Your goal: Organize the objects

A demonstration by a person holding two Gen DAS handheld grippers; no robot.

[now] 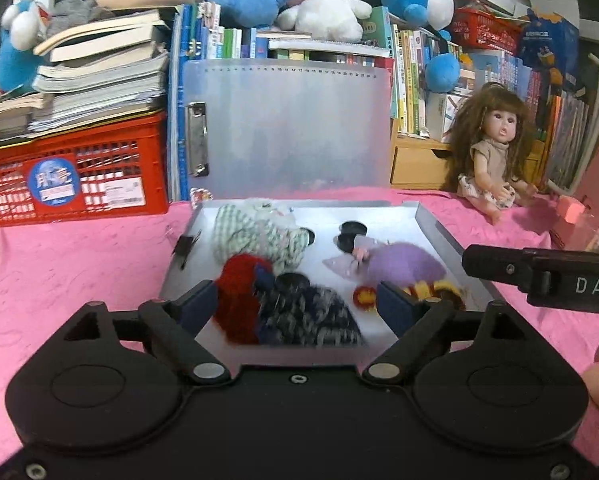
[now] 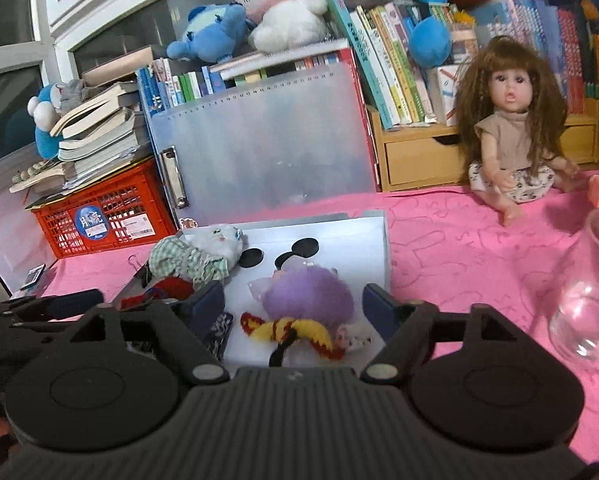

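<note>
Both tongs are spread wide and hold nothing. Ahead of the left tongs [image 1: 297, 300] lies an open silver case [image 1: 431, 220] on the pink cloth [image 1: 79, 264] of the bench, with its translucent lid [image 1: 291, 128] standing upright behind. Inside the case, between the fingers of the left tongs, lie a red knitted piece [image 1: 239, 296] and a dark speckled knitted piece [image 1: 311, 316], touching each other. Beyond them is a green checked soft toy [image 1: 255, 232]. Just in front of the right tongs [image 2: 293, 304] lie a purple fluffy toy [image 2: 311, 296] and a yellow and red yarn piece [image 2: 295, 330]. To the right of the right tongs stands a clear glass [image 2: 591, 292], and a doll [image 2: 511, 136] sits farther behind. A red crate [image 1: 71, 176] carrying books stands left of the case.
</note>
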